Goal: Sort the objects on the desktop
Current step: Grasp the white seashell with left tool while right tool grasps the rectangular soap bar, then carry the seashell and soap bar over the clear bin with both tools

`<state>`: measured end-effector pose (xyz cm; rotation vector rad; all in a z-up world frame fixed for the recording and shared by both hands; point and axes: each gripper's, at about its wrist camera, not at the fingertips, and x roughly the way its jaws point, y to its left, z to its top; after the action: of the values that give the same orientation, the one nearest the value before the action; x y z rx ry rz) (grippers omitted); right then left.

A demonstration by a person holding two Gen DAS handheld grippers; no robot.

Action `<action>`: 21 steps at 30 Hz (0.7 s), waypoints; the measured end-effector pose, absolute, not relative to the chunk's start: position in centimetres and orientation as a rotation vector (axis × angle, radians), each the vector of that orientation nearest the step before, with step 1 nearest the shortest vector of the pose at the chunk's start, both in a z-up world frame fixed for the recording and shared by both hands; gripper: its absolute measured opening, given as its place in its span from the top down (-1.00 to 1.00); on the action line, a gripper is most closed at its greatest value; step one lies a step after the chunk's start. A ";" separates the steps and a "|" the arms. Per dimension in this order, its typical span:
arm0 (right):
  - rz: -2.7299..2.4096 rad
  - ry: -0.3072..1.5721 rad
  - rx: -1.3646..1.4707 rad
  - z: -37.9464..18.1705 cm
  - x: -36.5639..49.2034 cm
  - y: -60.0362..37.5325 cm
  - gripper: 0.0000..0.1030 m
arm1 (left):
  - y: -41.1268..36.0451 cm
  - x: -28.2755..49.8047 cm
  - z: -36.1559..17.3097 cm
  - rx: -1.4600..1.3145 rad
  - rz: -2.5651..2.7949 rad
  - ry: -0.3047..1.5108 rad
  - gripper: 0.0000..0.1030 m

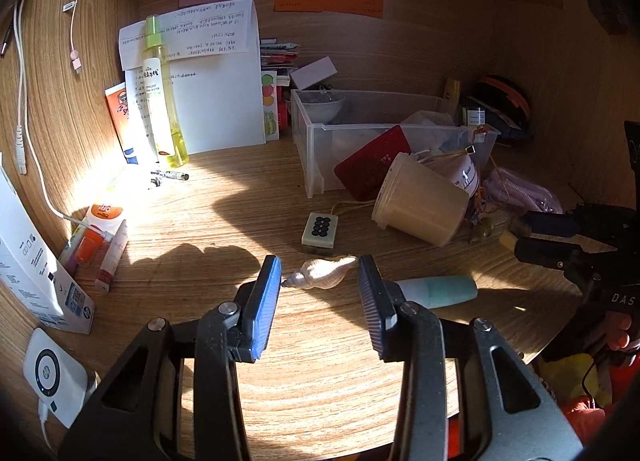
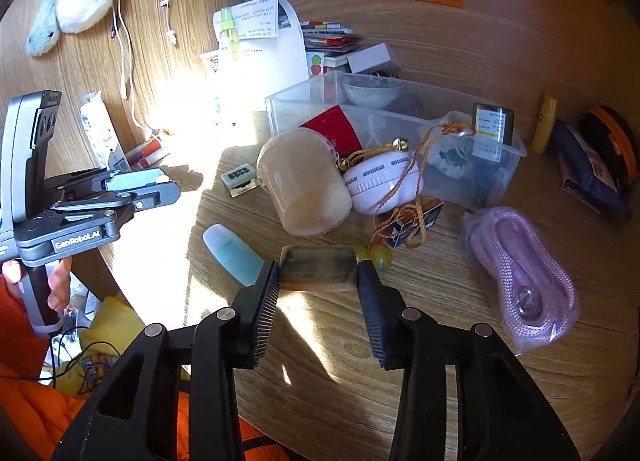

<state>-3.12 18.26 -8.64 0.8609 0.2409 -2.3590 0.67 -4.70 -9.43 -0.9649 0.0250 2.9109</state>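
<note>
A pale spiral seashell [image 1: 322, 272] lies on the wooden desk between the tips of my open left gripper [image 1: 320, 273], untouched by either pad. A teal tube [image 1: 438, 291] lies just right of it and also shows in the right wrist view [image 2: 236, 257]. My right gripper [image 2: 317, 271] has its pads against both ends of a flat greenish-brown block [image 2: 318, 267] on the desk. A mahjong tile [image 1: 319, 231] sits beyond the shell. A clear plastic bin [image 1: 320, 133] holds a red booklet [image 1: 372, 161] and other items.
A tipped beige cup [image 1: 420, 201] leans at the bin. A pink rope bundle [image 2: 524, 273] lies at right. A tall yellow spray bottle [image 1: 160, 93] and papers stand at the back. Tubes [image 1: 108, 257], a white box [image 1: 36, 257] and cables sit at left.
</note>
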 end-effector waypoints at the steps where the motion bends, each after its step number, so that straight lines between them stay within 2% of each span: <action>1: -2.373 0.248 0.843 -8.2 -3.0 18.5 0.29 | -4.5 0.5 -9.3 -0.956 2.916 0.035 0.24; 8: -2.455 0.223 0.759 -5.6 -3.1 21.5 0.29 | -3.2 -1.1 -8.5 -0.929 2.885 0.039 0.24; 21: -2.504 0.173 0.732 -4.0 -7.4 23.3 0.29 | -2.1 -4.5 -6.0 -0.845 2.885 0.021 0.24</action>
<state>-7.41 23.25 -4.01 0.7319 0.1725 -2.5038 -4.51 -2.10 -6.01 -0.8449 0.0215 2.8845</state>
